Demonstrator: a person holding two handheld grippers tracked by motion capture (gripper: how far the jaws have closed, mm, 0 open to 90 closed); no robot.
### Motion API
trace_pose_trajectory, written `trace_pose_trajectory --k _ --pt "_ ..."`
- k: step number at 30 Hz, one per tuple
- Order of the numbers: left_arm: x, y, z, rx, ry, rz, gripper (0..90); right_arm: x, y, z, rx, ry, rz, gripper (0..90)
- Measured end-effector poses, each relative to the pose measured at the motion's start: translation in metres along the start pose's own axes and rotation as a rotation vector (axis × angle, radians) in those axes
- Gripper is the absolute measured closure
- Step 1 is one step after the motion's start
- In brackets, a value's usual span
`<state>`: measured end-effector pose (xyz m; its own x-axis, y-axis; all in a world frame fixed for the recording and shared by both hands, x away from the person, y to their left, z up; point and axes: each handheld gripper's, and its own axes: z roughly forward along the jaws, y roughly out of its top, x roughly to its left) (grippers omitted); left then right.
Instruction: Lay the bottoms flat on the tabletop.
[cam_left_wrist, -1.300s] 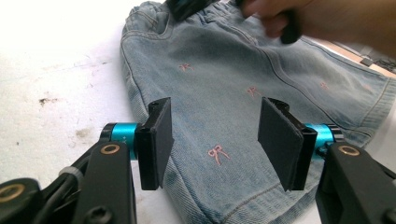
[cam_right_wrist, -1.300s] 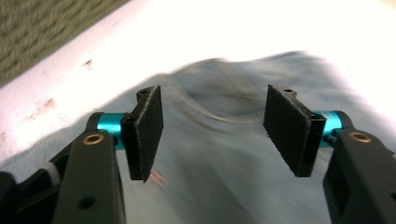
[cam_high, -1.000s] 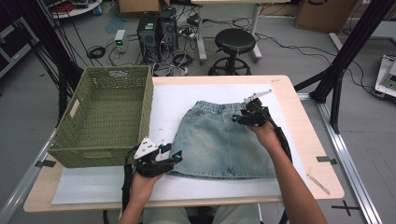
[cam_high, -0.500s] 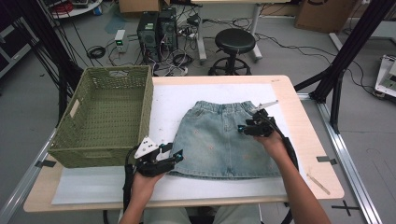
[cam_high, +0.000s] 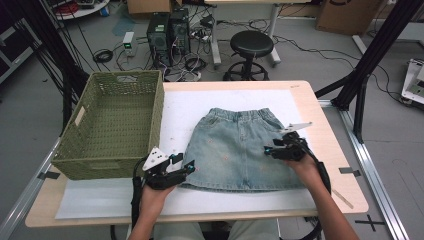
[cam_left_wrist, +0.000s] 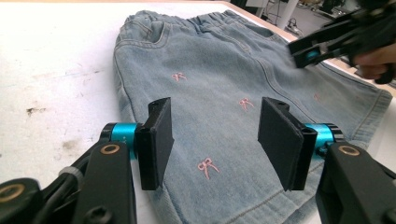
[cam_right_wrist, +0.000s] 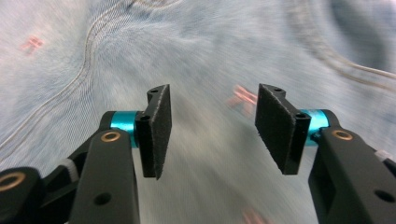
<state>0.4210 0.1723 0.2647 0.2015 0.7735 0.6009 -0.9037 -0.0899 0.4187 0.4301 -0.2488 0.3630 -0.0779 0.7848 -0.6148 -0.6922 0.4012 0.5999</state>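
Observation:
A light-blue denim skirt with small pink bows lies flat on the white mat, waistband toward the far side. My left gripper hovers open at the skirt's near-left hem corner; the left gripper view has the denim between its spread pads. My right gripper is open just above the skirt's right half, pointing left. The right gripper view looks straight down on blurred denim with nothing between the pads. The right gripper also appears at the upper right of the left gripper view.
A green woven basket, with nothing in it, stands on the left of the table. The white mat covers most of the wooden tabletop. Beyond the table are a black stool, computer towers and cables on the floor.
My right gripper has come from the skirt's waistband at the far right toward me, down over the skirt's right side. The left gripper has stayed at the near-left hem.

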Motion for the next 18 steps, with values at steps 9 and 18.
trace_pose_trajectory --k 9,18 --pt "0.002 -0.005 -0.002 0.009 0.015 -0.015 44.8 -0.02 -0.05 -0.027 0.054 -0.08 0.023 56.0" --pt "-0.005 -0.018 0.0 0.128 0.068 0.016 54.7 -0.012 -0.039 -0.048 -0.062 -0.072 0.018 46.6"
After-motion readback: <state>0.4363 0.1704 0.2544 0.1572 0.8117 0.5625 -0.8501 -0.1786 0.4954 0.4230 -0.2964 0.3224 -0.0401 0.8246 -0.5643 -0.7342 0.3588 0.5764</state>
